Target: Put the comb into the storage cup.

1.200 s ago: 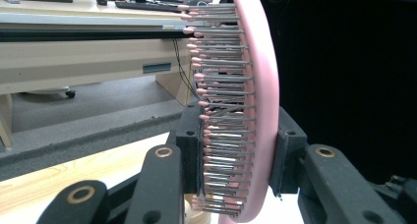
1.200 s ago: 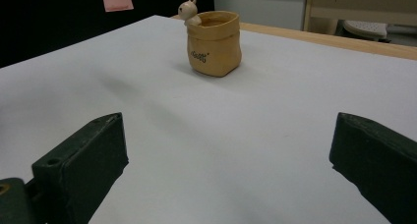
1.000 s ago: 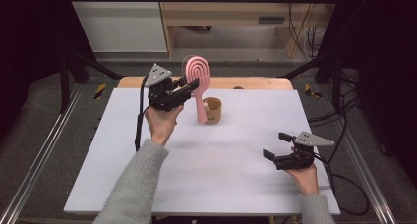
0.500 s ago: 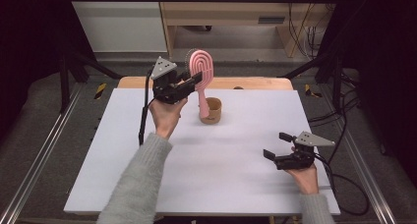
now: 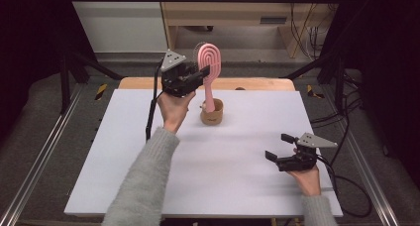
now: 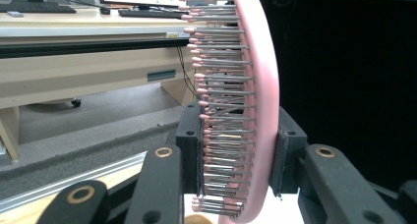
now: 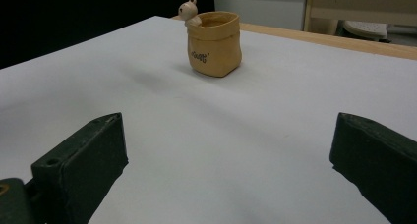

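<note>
Pink hairbrush (image 5: 209, 67) clamped upright in left tongs (image 5: 197, 79), handle above tan pot (image 5: 212, 113), right tongs (image 5: 277, 147) agape

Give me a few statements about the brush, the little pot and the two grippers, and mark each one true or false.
1. The left gripper is clamped on the pink brush. True.
2. The brush lies flat on the table. False: it is held upright, its handle end down at the pot.
3. The right gripper is open and holds nothing. True.
4. The pot is tipped on its side. False: it stands upright with its mouth up.
5. The right gripper touches the pot. False: it rests well apart from it, nearer the person.
</note>
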Demonstrator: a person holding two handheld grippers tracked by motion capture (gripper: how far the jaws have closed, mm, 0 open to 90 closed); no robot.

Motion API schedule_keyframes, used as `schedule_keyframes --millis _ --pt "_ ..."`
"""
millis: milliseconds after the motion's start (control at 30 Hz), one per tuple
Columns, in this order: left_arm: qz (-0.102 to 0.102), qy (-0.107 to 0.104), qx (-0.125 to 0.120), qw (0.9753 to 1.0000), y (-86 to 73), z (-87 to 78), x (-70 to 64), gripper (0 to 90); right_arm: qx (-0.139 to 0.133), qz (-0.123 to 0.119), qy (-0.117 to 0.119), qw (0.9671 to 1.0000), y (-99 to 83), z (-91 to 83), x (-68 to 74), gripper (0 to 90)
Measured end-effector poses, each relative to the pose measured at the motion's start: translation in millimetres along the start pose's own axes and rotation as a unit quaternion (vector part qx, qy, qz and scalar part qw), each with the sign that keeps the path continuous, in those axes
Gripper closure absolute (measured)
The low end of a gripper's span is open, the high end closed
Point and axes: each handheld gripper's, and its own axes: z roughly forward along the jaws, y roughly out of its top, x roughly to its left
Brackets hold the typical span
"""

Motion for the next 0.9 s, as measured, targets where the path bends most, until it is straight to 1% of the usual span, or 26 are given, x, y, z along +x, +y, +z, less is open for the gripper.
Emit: schedule_keyframes --millis 367,600,667,733,900 --pt "0.004 0.007 0.007 0.9999 2.5 18.2 -0.7 64.3 0.0 -0.001 0.0 1.0 -0.1 0.0 0.1 1.1" --pt "0.014 0.012 0.006 0.9998 6.1 27.5 -3.8 64.3 0.0 -0.001 0.0 1.0 0.0 -0.2 0.0 1.1" --pt "0.016 0.011 0.008 0.9998 5.9 31.2 -4.3 64.4 -0.001 -0.002 0.0 1.0 0.1 -0.5 0.0 1.1" --pt "0.021 0.015 0.011 0.9996 5.2 34.9 -4.3 64.3 -0.001 -0.002 0.0 1.0 0.1 -0.6 -0.2 1.1" --pt "0.019 0.018 0.017 0.9995 1.8 41.8 -0.9 64.3 0.0 -0.002 0.0 1.0 0.0 -0.3 -0.1 1.1"
